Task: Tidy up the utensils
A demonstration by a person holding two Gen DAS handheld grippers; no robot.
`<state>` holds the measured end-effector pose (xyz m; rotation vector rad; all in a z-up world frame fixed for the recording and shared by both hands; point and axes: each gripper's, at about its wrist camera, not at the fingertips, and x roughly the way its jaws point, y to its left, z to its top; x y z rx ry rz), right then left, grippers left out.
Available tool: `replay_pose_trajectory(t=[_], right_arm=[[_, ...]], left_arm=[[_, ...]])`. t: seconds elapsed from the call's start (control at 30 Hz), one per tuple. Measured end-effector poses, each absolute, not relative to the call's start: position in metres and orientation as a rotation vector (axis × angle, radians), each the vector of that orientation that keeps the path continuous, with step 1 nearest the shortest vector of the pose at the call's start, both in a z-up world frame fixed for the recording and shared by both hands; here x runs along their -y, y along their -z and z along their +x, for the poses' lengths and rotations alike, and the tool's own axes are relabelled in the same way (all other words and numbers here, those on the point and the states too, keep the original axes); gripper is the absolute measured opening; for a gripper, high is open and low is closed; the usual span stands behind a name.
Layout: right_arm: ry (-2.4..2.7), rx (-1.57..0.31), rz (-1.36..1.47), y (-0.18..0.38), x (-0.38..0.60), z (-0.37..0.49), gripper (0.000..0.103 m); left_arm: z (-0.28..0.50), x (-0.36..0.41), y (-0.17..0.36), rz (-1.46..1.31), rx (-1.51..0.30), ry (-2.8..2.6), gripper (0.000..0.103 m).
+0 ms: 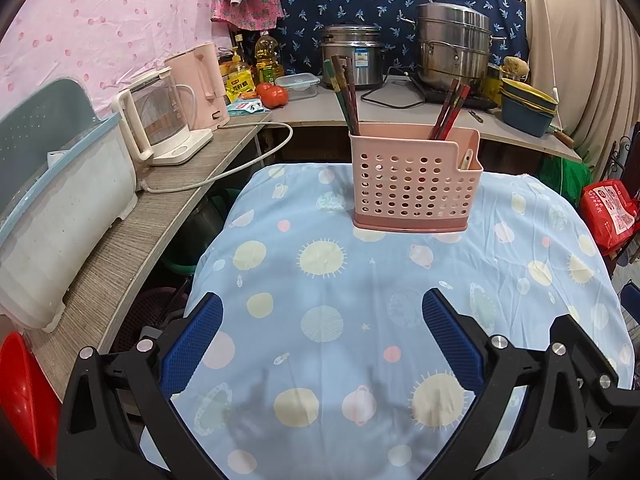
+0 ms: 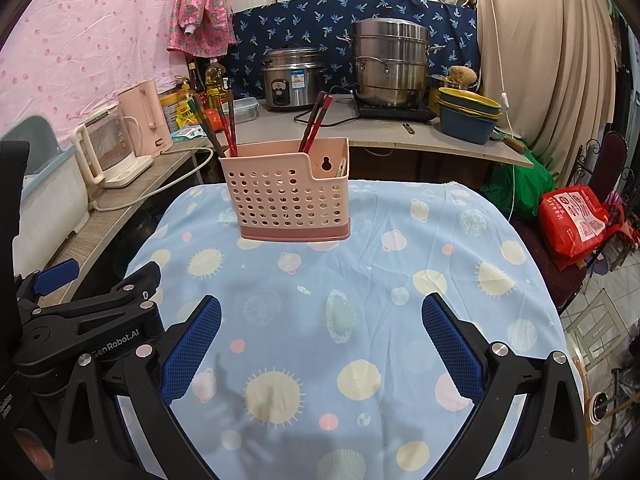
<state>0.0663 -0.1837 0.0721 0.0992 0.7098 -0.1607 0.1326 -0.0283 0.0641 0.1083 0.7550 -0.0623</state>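
Note:
A pink perforated utensil holder (image 1: pixel 412 184) (image 2: pixel 286 196) stands upright at the far end of the table with the blue planet-print cloth (image 1: pixel 360 300) (image 2: pixel 360 280). Dark chopsticks (image 1: pixel 344 92) (image 2: pixel 218 120) lean in its left section, and red chopsticks (image 1: pixel 450 110) (image 2: pixel 316 122) stand in the middle one. A pale spoon handle (image 1: pixel 466 160) (image 2: pixel 341 167) pokes up in the low right section. My left gripper (image 1: pixel 322 320) hangs open over the near cloth, holding nothing. My right gripper (image 2: pixel 321 322) is open too, beside the left one (image 2: pixel 100 280).
A wooden counter on the left carries a dish rack (image 1: pixel 60 200), a glass kettle (image 1: pixel 160 120) and a pink kettle (image 1: pixel 200 84). Behind stand a rice cooker (image 1: pixel 352 56), a steel steamer (image 1: pixel 452 48) and stacked bowls (image 1: pixel 528 108). A red bag (image 2: pixel 576 224) sits on the right.

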Motion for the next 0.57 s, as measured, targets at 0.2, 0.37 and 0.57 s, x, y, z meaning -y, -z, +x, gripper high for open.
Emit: replay_pose_trajectory(t=[0.2,0.37,0.57], right_arm=[[0.170,-0.706,0.094,-0.0726,0.1827,0.0663,0.097],[0.173,-0.707,0.093,-0.0722,0.1824,0.0668,0.097],[0.172,-0.706,0.092,-0.0723,0.1829,0.0667,0.097]], left_arm=[[0.1336,0.0283,-0.0645,0.111,-0.753,0.060,0.095],[0.1356,0.0290,-0.0652,0.123,-0.751,0.057,0.095],[0.1352,0.0296,-0.0650,0.124,-0.747,0.055,0.095]])
